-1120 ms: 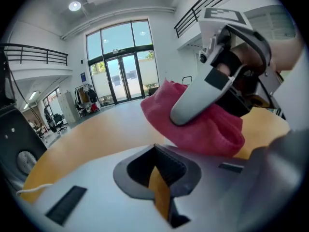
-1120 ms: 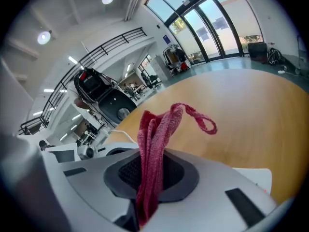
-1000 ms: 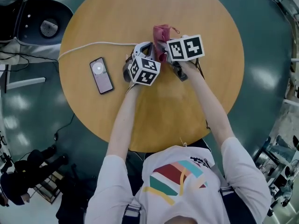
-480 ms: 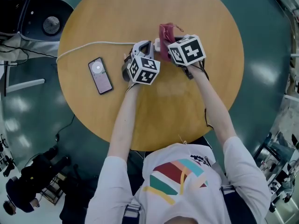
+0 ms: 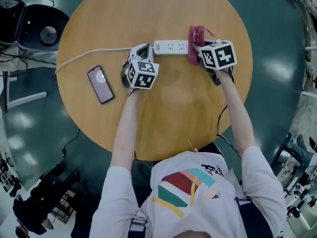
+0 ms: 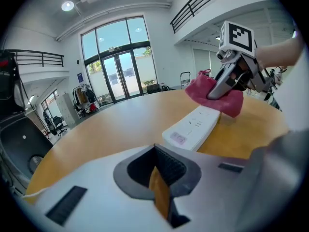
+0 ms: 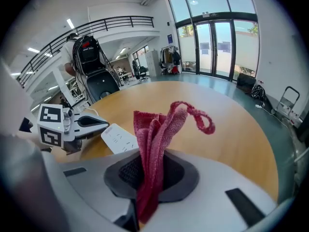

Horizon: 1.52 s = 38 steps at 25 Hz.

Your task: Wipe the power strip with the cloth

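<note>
A white power strip [image 5: 171, 47] lies on the round wooden table [image 5: 173, 113], its cord [image 5: 89, 52] running off to the left. My right gripper [image 5: 198, 46] is shut on a red cloth [image 5: 195, 35], which rests at the strip's right end. The left gripper view shows that cloth [image 6: 234, 103] draped over the strip's far end [image 6: 193, 127]. In the right gripper view the cloth [image 7: 154, 139] stands bunched up out of the jaws [image 7: 149, 178], with the strip [image 7: 118, 138] beyond. My left gripper [image 5: 141, 49] sits at the strip's left end, shut [image 6: 157, 178], holding nothing.
A smartphone [image 5: 100, 85] lies face up on the table to the left of my left gripper. A black chair-like unit [image 5: 37, 26] stands off the table at the far left. Teal floor surrounds the table.
My right gripper has slid to the right along the power strip with the cloth, uncovering most of the strip. The left gripper has stayed near the strip's left end.
</note>
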Tool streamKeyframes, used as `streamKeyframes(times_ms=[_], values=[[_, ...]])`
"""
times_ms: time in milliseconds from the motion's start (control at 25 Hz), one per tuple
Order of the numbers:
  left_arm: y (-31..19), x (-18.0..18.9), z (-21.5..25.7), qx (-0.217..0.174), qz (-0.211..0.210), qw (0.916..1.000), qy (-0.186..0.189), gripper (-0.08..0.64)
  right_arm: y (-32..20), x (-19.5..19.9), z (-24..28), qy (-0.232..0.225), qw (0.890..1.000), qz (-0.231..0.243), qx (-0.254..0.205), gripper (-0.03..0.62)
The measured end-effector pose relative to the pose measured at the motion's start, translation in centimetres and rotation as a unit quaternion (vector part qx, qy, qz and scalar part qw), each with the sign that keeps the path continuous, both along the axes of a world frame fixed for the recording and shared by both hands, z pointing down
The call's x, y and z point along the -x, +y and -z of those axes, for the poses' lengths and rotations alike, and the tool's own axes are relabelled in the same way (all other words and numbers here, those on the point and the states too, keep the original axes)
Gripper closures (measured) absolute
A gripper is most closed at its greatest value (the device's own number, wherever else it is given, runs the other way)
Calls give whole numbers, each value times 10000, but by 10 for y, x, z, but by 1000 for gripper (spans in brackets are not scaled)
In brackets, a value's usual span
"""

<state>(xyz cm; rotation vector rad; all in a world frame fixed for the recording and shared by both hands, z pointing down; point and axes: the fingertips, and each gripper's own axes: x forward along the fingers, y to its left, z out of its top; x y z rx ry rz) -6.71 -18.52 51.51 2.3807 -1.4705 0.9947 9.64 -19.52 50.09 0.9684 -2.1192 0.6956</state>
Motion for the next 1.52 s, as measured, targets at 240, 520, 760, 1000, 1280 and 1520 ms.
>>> streamKeyframes(times_ms=[240,520,760,1000,1280,1520], values=[[2,2,0,39,-43,10000,-18,529,4,-20,0,20,9996,-287,31,552],[-1,-6,3,77,-24,9999,80,529,1,-40,7,-35,9988,-482,-54,552],[-2,0,-7,186,-55,9991,390,529,41,-15,32,444,9939,198,-988,552],[0,0,-9,228,-95,9984,518,529,91,66,6,1281,9554,2081,-1658,552],[-5,-1,-2,200,-181,9981,557,529,68,131,5,982,9455,2395,-1974,554],[-5,1,0,248,-225,9976,607,529,65,143,-9,1346,9245,2737,-2287,552]])
